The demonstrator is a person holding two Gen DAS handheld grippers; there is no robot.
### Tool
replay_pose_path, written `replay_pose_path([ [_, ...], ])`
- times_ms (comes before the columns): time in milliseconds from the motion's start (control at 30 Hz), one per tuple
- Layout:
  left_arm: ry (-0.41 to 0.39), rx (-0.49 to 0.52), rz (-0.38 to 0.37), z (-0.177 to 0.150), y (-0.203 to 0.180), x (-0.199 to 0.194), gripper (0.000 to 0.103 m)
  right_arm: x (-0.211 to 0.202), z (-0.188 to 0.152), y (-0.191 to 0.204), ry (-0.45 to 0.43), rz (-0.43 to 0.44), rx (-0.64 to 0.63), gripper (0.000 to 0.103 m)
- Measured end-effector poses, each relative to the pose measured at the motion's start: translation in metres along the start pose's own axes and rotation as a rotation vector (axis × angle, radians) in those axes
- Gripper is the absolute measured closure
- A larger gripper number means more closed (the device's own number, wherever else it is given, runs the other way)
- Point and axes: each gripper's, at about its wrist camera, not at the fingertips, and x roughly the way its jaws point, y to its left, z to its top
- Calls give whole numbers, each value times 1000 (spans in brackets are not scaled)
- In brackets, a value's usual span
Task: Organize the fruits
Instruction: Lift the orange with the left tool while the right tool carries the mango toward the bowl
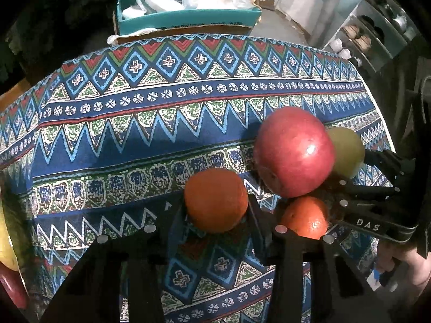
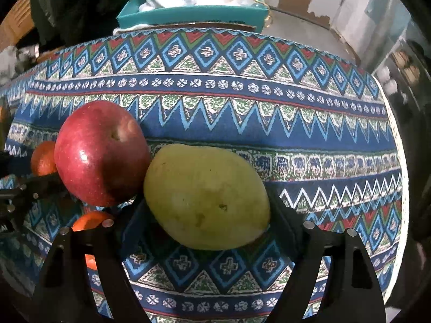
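oranges [image 1: 216,200] 2 | red apple [image 1: 295,152] 1 | green mango [image 2: 206,197] 1

Both wrist views close, low, sharing red apple [image 1: 295,156]

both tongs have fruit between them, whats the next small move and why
Probably open the left tongs and back straight off. Their orange appears to sit on the tablecloth beside the red apple and the second orange, so it looks placed. The right tongs bracket the green mango, which touches the apple; moving both together risks scattering the cluster.
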Motion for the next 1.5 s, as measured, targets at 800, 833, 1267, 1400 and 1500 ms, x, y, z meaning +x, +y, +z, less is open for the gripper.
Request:
replay_pose_path([
  [800,-153,-16,20,-3,1,-70,59,-80,1,-20,-173,-44,100,21],
  [833,-160,-17,17,-3,2,-75,59,-84,2,-18,-182,-42,100,21],
  [1267,-257,-27,22,-8,7,-126,59,-131,11,-2,-292,-16,79,21],
  [1400,-283,-37,23,-9,10,-139,59,-146,14,5,-324,-7,64,21],
  [1500,-310,-36,42,-11,13,-150,59,-157,16,12,-352,0,52,21],
])
